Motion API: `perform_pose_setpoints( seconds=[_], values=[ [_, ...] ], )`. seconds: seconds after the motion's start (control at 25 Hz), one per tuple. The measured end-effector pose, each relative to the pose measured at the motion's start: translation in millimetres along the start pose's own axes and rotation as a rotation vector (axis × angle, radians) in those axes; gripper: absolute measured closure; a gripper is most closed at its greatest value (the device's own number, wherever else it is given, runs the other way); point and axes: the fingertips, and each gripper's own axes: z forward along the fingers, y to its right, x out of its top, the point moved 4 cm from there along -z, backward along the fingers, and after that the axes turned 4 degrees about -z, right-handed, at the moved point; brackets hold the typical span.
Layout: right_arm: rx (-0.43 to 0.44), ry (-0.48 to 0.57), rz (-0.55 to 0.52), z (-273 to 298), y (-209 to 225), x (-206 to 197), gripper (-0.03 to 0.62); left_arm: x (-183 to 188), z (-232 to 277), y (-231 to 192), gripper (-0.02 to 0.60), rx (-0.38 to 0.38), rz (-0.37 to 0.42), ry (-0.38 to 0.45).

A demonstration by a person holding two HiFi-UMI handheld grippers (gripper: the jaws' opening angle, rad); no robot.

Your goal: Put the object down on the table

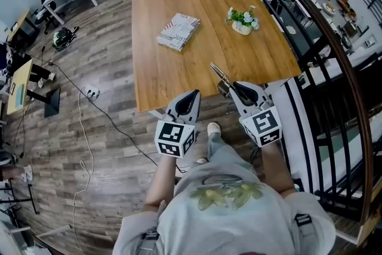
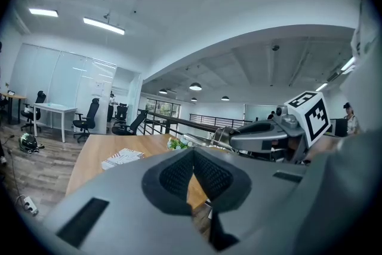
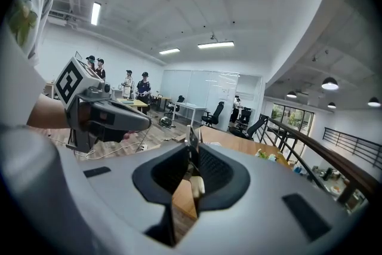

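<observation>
Your left gripper (image 1: pixel 192 94): jaws pressed together, nothing between them, just short of table's near edge. Your right gripper (image 1: pixel 233 85): jaws clamped on slim metal tool (image 1: pixel 218 73), its tip jutting over wooden table (image 1: pixel 179 71) near edge. Farther: folded magazine (image 1: pixel 178 31) mid-table; small flower pot (image 1: pixel 242 20) to its right, well apart.

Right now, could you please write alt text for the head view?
Right tongs hold a slim metal tool over the near edge of a wooden table; left tongs shut, empty. A booklet and potted flowers sit farther on.
</observation>
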Motion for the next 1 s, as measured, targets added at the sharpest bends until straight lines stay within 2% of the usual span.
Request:
perform_pose_setpoints(
  seconds=[0.08,0.16,0.28,0.44,1.0],
  values=[
    [-0.01,0.006,-0.004,13.8,13.2,2.6,0.538,8.8,15.5,-10.2,0.568,0.003,0.01,0.006],
    [-0.016,0.004,-0.007,26.7,24.4,4.4,0.574,14.4,28.7,-19.4,0.568,0.002,0.007,0.0],
    [-0.015,0.009,-0.013,52.1,41.9,6.2,0.58,24.7,47.3,-32.4,0.568,0.005,0.009,-0.008],
    [0.0,-0.015,-0.009,90.3,63.4,0.9,0.58,35.5,72.2,-48.7,0.568,0.022,0.012,-0.018],
    [0.043,-0.012,-0.042,155.6,138.6,6.1,0.58,47.8,154.1,-91.6,0.568,0.072,-0.03,-0.038]
  ],
)
